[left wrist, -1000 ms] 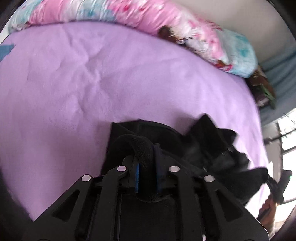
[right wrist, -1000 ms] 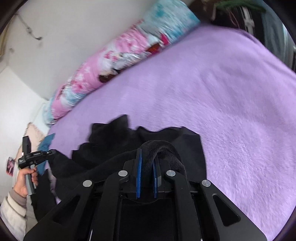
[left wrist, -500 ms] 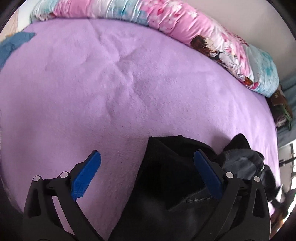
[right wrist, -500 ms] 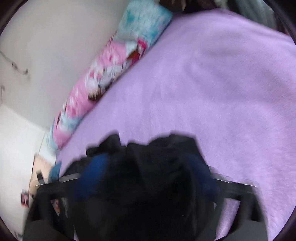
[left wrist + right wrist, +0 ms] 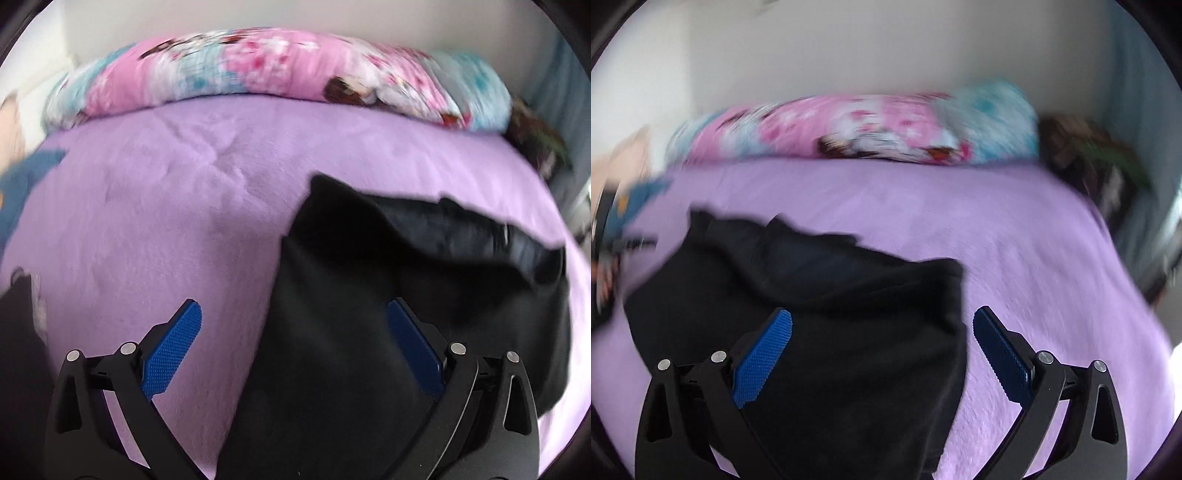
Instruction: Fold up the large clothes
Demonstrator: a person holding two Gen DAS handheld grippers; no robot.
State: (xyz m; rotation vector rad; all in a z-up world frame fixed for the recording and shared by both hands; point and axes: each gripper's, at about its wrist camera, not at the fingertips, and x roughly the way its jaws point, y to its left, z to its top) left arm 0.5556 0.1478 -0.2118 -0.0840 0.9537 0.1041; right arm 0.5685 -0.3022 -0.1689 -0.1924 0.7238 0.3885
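A large black garment (image 5: pixel 369 295) lies on the purple bed cover (image 5: pixel 166 206). In the left wrist view it fills the lower right, with a rumpled part at the far right. My left gripper (image 5: pixel 295 325) is open and empty, its blue pads (image 5: pixel 173 343) spread over the garment's left edge. In the right wrist view the garment (image 5: pixel 831 302) fills the lower left. My right gripper (image 5: pixel 882 332) is open and empty over the garment's right edge, above the cover (image 5: pixel 1034 277). Both views are blurred.
A long pink and blue patterned pillow (image 5: pixel 277 74) lies along the far edge against the white wall, also in the right wrist view (image 5: pixel 868 125). Dark items (image 5: pixel 1086 155) sit at the far right corner. A blue cloth (image 5: pixel 26 177) lies at the left.
Both grippers held folds of the black garment a second ago. Both have opened and let go, and the garment now lies on the bed. Both cameras have drawn back and levelled.
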